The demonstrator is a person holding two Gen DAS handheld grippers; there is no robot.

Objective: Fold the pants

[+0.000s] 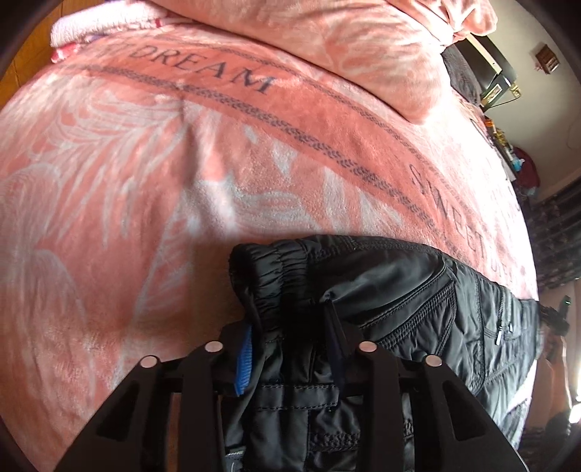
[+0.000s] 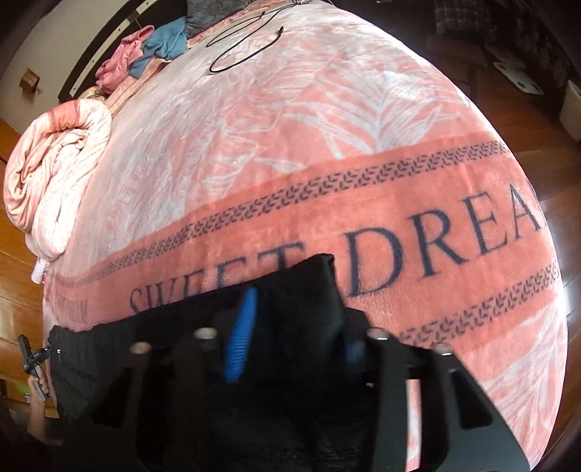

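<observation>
Black pants stretch along the near edge of the bed, over a pink blanket. The left gripper jaws clamp the gathered waistband; the right gripper jaws grip the other end, both held low and level.

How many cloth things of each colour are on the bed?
Black: 1, pants
Pink: 3, blanket, rolled quilt, crumpled garment
Blue: 1, crumpled cloth
Grey: 1, pillow
Total: 6

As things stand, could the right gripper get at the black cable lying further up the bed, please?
Probably not yet: the right gripper is shut on the pants, and the cable lies far across the blanket, though nothing blocks the path.
</observation>
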